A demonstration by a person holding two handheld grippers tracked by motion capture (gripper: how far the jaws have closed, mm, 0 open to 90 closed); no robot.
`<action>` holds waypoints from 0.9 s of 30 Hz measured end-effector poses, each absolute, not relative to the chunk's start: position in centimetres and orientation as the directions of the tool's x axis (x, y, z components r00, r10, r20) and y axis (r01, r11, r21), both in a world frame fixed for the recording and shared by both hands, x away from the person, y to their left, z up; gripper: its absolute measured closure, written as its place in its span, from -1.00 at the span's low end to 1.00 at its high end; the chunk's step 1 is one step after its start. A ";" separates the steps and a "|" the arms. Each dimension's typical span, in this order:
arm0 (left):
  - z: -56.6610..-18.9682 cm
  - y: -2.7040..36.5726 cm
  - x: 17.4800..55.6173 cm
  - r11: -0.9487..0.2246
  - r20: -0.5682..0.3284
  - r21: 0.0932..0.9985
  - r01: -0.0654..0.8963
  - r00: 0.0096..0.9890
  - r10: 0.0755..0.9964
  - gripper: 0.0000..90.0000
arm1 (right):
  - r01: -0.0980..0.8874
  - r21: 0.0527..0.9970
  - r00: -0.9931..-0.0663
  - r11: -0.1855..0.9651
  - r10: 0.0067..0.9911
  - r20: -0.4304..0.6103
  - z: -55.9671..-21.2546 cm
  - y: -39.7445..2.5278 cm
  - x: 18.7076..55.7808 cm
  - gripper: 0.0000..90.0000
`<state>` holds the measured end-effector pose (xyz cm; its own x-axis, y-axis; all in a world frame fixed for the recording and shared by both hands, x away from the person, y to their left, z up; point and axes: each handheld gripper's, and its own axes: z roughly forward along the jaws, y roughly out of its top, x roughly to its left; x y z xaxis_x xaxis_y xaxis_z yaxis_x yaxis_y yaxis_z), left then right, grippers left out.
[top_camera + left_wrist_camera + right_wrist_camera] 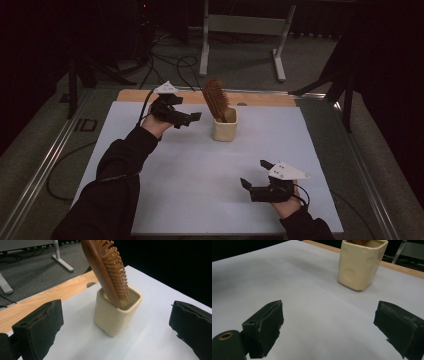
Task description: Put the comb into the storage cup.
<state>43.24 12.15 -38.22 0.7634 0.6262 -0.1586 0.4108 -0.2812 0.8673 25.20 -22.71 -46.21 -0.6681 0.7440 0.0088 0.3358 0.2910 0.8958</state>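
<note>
High view: cream square ceramic cup [224,129] stands far-centre on white-covered bench [200,190], brown wooden paddle hairbrush [216,98] leaning inside. Left gripper [189,119] just beside cup, spread, empty. Right gripper [254,184] well apart, spread, empty.

Left gripper view: hairbrush [107,270] tilted, top-heavy; careless nudge could likely tip cup [116,313].

Right gripper view: cup [360,263] far ahead, jaws wide apart.

No writing, label, brand, number or sign can be read on anything here.
</note>
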 end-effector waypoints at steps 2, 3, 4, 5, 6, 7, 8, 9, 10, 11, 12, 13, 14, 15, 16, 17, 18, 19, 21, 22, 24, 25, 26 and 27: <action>-38.2 12.4 42.9 -0.288 -0.155 0.866 0.409 0.766 0.624 -1.00 | 0.335 0.896 -0.669 0.291 0.743 0.009 -46.2 -22.7 25.2 -0.81; -38.3 12.6 42.8 -0.288 -0.157 0.866 0.409 0.768 0.621 -1.00 | 0.333 0.896 -0.670 0.295 0.742 0.005 -46.2 -22.6 25.2 -0.81; -38.3 12.7 42.7 -0.293 -0.157 0.863 0.412 0.769 0.619 -1.00 | 0.336 0.895 -0.667 0.295 0.745 0.005 -46.2 -22.6 25.2 -0.81; -38.3 12.9 42.5 -0.295 -0.157 0.862 0.411 0.772 0.615 -1.00 | 0.336 0.894 -0.667 0.296 0.745 0.005 -46.2 -22.6 25.2 -0.81; -38.4 13.1 42.4 -0.304 -0.150 0.861 0.407 0.775 0.613 -1.00 | 0.338 0.894 -0.667 0.295 0.745 0.006 -46.2 -22.6 25.2 -0.81; -38.4 13.2 42.2 -0.312 -0.141 0.862 0.400 0.780 0.610 -1.00 | 0.335 0.894 -0.670 0.298 0.743 0.003 -46.2 -22.6 25.2 -0.81; -38.4 13.2 42.2 -0.312 -0.141 0.862 0.400 0.780 0.610 -1.00 | 0.335 0.894 -0.670 0.298 0.742 0.004 -46.2 -22.6 25.2 -0.81; -38.5 13.6 41.9 -0.317 -0.135 0.864 0.392 0.786 0.604 -1.00 | 0.335 0.894 -0.670 0.297 0.743 0.004 -46.2 -22.6 25.2 -0.81; -38.6 13.8 41.7 -0.315 -0.135 0.865 0.389 0.787 0.602 -1.00 | 0.334 0.894 -0.671 0.298 0.742 0.003 -46.2 -22.6 25.2 -0.81; -38.7 13.9 41.6 -0.313 -0.139 0.866 0.391 0.788 0.600 -1.00 | 0.336 0.895 -0.671 0.294 0.742 0.009 -46.3 -22.6 25.2 -0.81; -38.8 14.1 41.4 -0.311 -0.134 0.871 0.381 0.792 0.595 -1.00 | 0.337 0.895 -0.670 0.293 0.742 0.009 -46.3 -22.6 25.2 -0.81; -38.9 14.2 41.2 -0.309 -0.130 0.875 0.373 0.794 0.593 -1.00 | 0.338 0.894 -0.670 0.294 0.742 0.009 -46.3 -22.5 25.2 -0.81; -39.0 14.4 41.0 -0.316 -0.125 0.873 0.371 0.797 0.591 -1.00 | 0.338 0.894 -0.671 0.294 0.742 0.009 -46.3 -22.5 25.2 -0.81; -39.1 14.5 40.8 -0.318 -0.119 0.875 0.365 0.799 0.590 -1.00 | 0.335 0.894 -0.670 0.297 0.742 0.004 -46.3 -22.5 25.2 -0.81; -39.2 14.6 40.6 -0.318 -0.118 0.876 0.364 0.799 0.590 -1.00 | 0.336 0.893 -0.669 0.299 0.744 0.003 -46.3 -22.5 25.2 -0.81; -39.3 14.8 40.4 -0.323 -0.116 0.874 0.362 0.802 0.585 -1.00 | 0.337 0.892 -0.670 0.301 0.742 0.003 -46.3 -22.5 25.2 -0.81; -39.4 15.0 40.2 -0.322 -0.116 0.876 0.360 0.804 0.583 -1.00 | 0.339 0.893 -0.669 0.297 0.743 0.006 -46.3 -22.4 25.2 -0.81; -39.4 15.2 40.0 -0.321 -0.120 0.875 0.363 0.805 0.581 -1.00 | 0.339 0.892 -0.669 0.299 0.743 0.005 -46.3 -22.4 25.2 -0.81; -39.7 15.6 39.5 -0.317 -0.127 0.874 0.368 0.803 0.582 -1.00 | 0.338 0.893 -0.669 0.298 0.743 0.005 -46.3 -22.4 25.2 -0.81; -39.8 15.8 39.3 -0.322 -0.121 0.873 0.366 0.803 0.583 -1.00 | 0.338 0.892 -0.669 0.298 0.743 0.005 -46.3 -22.4 25.2 -0.81; -40.0 16.2 38.8 -0.320 -0.121 0.874 0.366 0.802 0.586 -1.00 | 0.338 0.893 -0.670 0.298 0.742 0.006 -46.3 -22.4 25.2 -0.81; -40.1 16.5 38.6 -0.313 -0.124 0.877 0.365 0.801 0.586 -1.00 | 0.339 0.892 -0.670 0.298 0.742 0.007 -46.3 -22.4 25.2 -0.81; -40.3 16.7 38.3 -0.309 -0.122 0.880 0.361 0.800 0.588 -1.00 | 0.337 0.892 -0.671 0.301 0.741 0.004 -46.3 -22.4 25.3 -0.81; -40.4 17.0 38.1 -0.311 -0.123 0.878 0.363 0.800 0.587 -1.00 | 0.338 0.891 -0.671 0.302 0.741 0.003 -46.3 -22.4 25.2 -0.81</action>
<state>38.13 16.97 -40.39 0.8000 0.5873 -0.1227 0.3632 -0.3114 0.8781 25.24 -22.39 -46.32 -0.6710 0.7414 0.0035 0.3380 0.3017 0.8915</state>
